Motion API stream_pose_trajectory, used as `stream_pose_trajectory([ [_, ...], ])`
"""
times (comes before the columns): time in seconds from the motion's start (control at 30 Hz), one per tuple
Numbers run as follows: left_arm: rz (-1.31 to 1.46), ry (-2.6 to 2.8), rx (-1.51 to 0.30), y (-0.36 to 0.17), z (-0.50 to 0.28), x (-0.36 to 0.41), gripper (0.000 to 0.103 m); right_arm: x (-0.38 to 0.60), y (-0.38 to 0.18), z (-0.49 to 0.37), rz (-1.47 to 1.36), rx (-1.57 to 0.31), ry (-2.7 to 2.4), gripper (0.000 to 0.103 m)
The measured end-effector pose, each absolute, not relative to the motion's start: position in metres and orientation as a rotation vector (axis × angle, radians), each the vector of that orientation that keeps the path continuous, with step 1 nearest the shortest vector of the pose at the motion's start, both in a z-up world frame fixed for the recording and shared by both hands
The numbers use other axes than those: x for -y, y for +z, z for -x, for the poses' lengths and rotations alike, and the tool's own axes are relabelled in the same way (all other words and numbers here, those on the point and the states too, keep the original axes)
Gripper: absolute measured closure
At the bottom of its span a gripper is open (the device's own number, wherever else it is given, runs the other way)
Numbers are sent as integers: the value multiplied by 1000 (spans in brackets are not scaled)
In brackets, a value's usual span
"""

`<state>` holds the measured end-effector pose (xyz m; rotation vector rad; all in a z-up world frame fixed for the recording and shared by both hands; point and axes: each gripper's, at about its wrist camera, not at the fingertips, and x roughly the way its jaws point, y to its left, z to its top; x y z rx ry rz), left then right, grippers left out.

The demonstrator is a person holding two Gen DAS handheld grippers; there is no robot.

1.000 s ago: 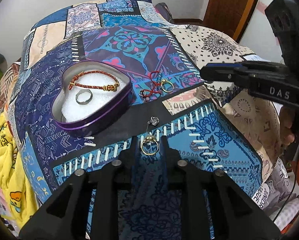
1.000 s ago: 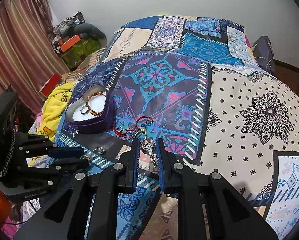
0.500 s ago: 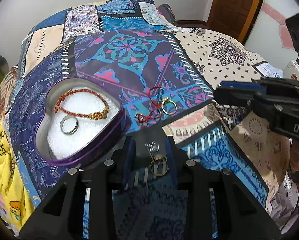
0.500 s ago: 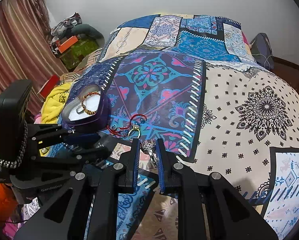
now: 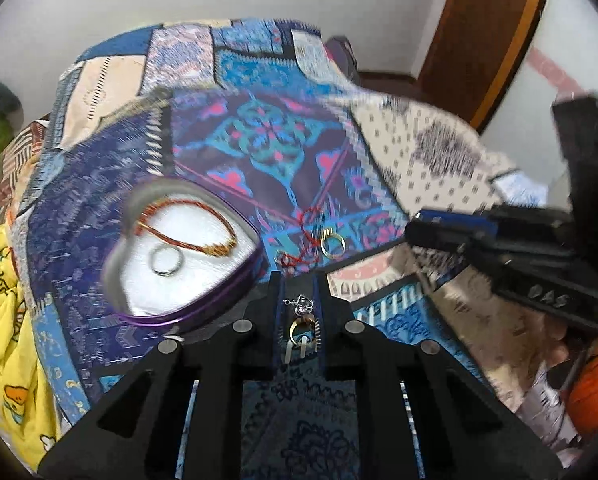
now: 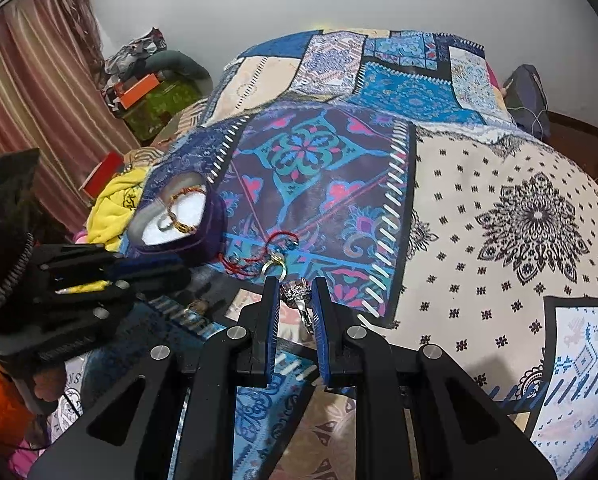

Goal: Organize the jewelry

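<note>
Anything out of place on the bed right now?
Yes: a red cord bracelet and a gold ring lie loose, tangled together on the quilt, outside the heart-shaped tin where another bracelet and ring already sit.

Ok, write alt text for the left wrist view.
The left gripper pinches a gold ring above a patchwork bedspread. Left of it, an open heart-shaped tin holds a bracelet and silver ring.

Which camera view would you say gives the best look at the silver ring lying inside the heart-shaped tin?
The left wrist view, despite its blur: the silver ring lies large and unobstructed on the white lining of the heart-shaped tin. In the right wrist view the ring is distant and small, half hidden by the tin's wall.
</note>
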<state>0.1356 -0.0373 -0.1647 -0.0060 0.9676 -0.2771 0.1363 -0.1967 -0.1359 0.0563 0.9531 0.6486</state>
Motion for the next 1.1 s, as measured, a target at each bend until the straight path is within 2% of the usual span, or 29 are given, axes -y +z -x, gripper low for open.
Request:
stream_pose_trajectory([
  [0.57,59,-187,-817,-115,-109,-11,90,157,-106,-129,-30,-881,713,88],
  [1.1,111,-140,-788,-123,-133,-51,90,99,-102,-145,26,-856,791,88],
])
